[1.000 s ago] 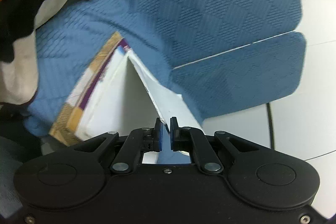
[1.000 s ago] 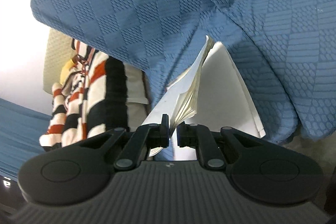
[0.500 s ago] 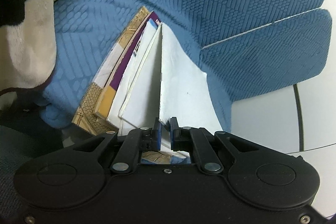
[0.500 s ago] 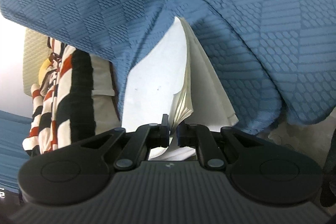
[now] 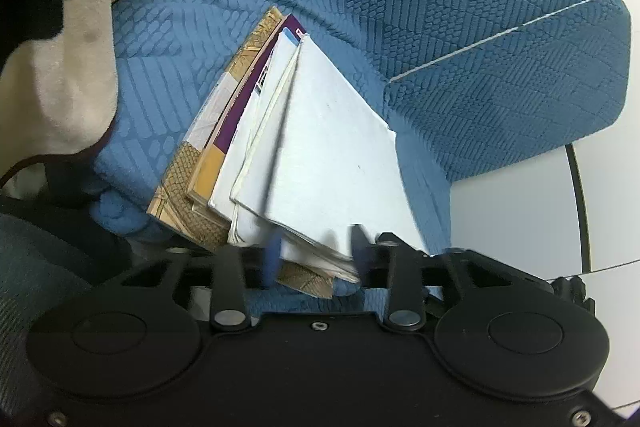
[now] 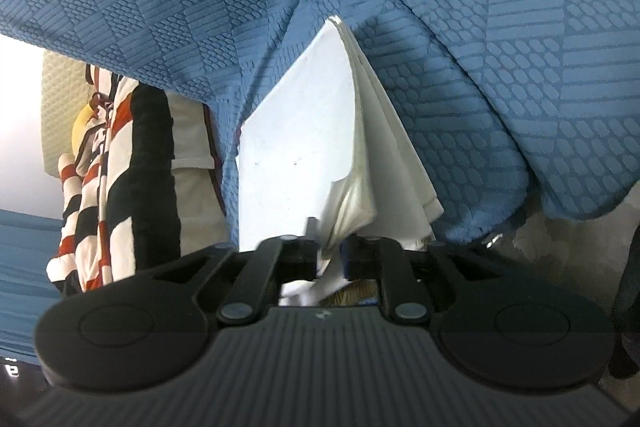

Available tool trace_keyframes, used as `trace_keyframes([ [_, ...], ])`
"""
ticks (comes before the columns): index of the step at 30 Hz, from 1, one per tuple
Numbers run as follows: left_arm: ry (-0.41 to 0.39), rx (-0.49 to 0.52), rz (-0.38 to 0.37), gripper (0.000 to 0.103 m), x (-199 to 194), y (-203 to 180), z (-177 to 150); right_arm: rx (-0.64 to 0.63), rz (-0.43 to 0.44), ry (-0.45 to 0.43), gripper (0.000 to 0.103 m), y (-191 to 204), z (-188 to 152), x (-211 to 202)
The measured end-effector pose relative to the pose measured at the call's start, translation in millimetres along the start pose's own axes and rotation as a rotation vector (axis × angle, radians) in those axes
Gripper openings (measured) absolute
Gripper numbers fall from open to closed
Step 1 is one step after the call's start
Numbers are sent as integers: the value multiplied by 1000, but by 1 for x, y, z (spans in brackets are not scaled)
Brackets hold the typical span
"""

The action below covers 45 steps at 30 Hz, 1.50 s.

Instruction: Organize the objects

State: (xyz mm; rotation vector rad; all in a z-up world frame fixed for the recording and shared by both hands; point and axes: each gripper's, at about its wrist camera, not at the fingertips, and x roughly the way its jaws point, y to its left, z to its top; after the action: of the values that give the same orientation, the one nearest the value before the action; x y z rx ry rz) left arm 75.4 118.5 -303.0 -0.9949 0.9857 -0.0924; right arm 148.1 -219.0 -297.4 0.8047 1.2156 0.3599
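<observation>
Blue quilted cover; books, about four, fanned on it

We are seeing the fingers of the left gripper blurring as its jaws are opening around the books, whose lower corners are hiding behind it, while the striped cloth is running off the frame's edge.

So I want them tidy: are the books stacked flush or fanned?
Fanned: the books splay on the blue cushion, edges stepped, not flush.
</observation>
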Motion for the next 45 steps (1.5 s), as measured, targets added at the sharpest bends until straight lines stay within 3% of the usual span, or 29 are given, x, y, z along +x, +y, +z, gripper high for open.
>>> trace_keyframes([
  [1, -6, 7, 3, 43, -4, -2, -3, -3, -1, 9, 34, 0, 0, -1],
  [3, -17, 24, 10, 49, -12, -7, -6, -12, 4, 16, 76, 0, -1, -6],
  [4, -22, 34, 16, 53, -16, -10, -7, -14, 3, 10, 80, 0, -1, -10],
  [8, -63, 109, 38, 62, -39, -31, -11, -102, -12, -30, 80, 9, -2, -32],
  [14, -161, 306, 112, 79, -81, -82, -20, -308, -3, -128, 80, 46, -4, -80],
  [18, -200, 389, 118, 85, -106, -111, -26, -500, -25, -161, 79, 83, -9, -116],
  [23, -240, 454, 108, 100, -133, -137, -38, -619, -21, -200, 79, 111, -24, -155],
  [32, -296, 511, 148, 102, -169, -163, -68, -699, -54, -237, 79, 114, -64, -186],
  [45, -250, 536, 148, 102, -170, -169, -120, -718, -135, -286, 79, 85, -103, -211],
])
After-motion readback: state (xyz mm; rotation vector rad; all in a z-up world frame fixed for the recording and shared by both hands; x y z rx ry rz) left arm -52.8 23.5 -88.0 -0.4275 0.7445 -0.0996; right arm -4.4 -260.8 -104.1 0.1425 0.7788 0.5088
